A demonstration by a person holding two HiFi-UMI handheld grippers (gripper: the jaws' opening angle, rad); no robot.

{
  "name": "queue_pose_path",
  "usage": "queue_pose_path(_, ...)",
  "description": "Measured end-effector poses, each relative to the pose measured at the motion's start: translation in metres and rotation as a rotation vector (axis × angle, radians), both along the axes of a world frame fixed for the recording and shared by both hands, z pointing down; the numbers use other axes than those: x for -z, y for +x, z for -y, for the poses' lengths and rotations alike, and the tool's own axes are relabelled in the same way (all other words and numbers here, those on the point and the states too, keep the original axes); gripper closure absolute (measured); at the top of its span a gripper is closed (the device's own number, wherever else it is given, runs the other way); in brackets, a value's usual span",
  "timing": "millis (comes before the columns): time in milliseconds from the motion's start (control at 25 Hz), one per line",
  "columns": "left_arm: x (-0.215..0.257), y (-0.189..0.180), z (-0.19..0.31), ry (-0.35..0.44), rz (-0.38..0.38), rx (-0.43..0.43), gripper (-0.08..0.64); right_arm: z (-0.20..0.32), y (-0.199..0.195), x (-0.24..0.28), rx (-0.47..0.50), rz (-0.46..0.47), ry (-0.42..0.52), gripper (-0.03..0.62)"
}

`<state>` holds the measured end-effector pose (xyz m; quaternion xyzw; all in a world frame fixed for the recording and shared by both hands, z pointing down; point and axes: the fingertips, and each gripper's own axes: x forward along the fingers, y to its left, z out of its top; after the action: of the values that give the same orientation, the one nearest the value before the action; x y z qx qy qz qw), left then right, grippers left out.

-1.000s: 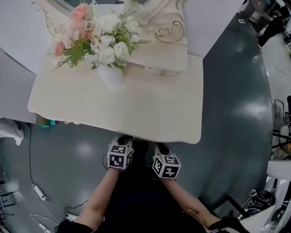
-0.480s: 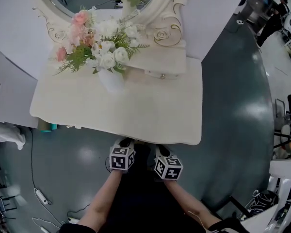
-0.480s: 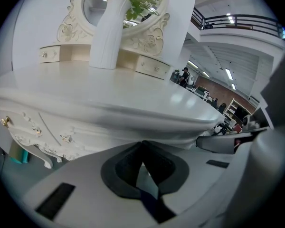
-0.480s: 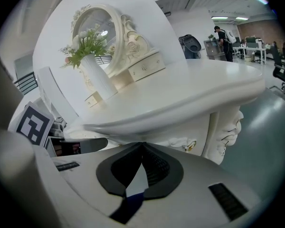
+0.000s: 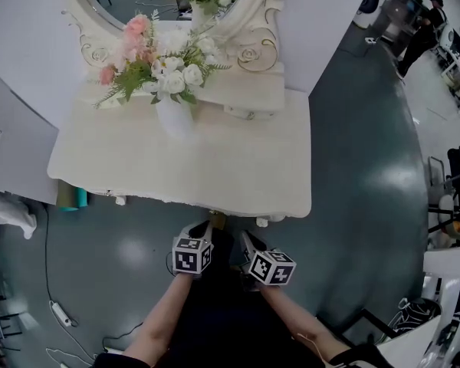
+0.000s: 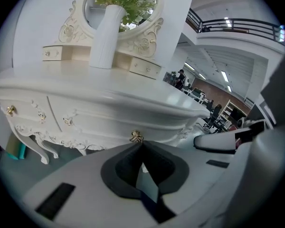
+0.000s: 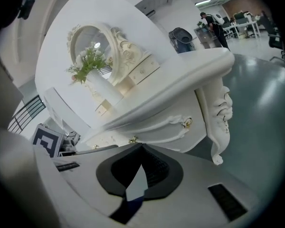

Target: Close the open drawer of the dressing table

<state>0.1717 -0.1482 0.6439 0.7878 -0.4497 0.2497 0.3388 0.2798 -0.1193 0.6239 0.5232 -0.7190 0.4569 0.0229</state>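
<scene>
Grippers: left gripper (image 5: 200, 228) and right gripper (image 5: 246, 240) both closed, empty, at the tabletop's (image 5: 238, 194) six o'clock. Push the drawer (image 6: 102, 123) squarely beside its gold knob (image 6: 136, 137).

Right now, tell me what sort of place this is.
Probably a large open hall with a staged room corner: a white dressing table against a white panel, loose cables on the floor, a mezzanine railing overhead.

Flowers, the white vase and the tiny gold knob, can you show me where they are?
flowers (image 5: 172, 79), head view, on the white blooms.
white vase (image 6: 104, 37), left gripper view, middle of its side.
gold knob (image 6: 136, 137), left gripper view, on the knob's centre.
</scene>
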Motion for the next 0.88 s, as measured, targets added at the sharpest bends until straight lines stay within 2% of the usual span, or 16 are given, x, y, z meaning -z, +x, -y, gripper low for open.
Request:
queue_pose_path(120,0.003,0.002,-0.018,0.006,-0.011,-0.01,0.541,-0.015,0.003,0.005,-0.031,0.044,0.006,0.568)
queue_pose_path(320,0.012,0.008,-0.055,0.021,-0.037,-0.021,0.541,-0.04,0.006,0.023,-0.098,0.198,0.045,0.568)
queue_pose_path(400,0.019,0.011,-0.07,0.038,-0.051,-0.024,0.541,-0.049,0.003,0.037,-0.106,0.285,0.094,0.568)
queue_pose_path(560,0.033,0.01,-0.093,0.075,-0.075,-0.028,0.541,-0.06,-0.007,0.068,-0.093,0.398,0.226,0.571)
queue_pose_path(680,0.046,0.005,-0.1,0.107,-0.1,-0.019,0.541,-0.066,-0.017,0.089,-0.095,0.502,0.283,0.571)
queue_pose_path(760,0.054,0.004,-0.104,0.132,-0.112,-0.021,0.541,-0.072,-0.024,0.099,-0.06,0.463,0.316,0.569)
queue_pose_path(880,0.07,0.003,-0.108,0.177,-0.111,-0.055,0.541,-0.076,-0.039,0.114,-0.003,0.342,0.363,0.569)
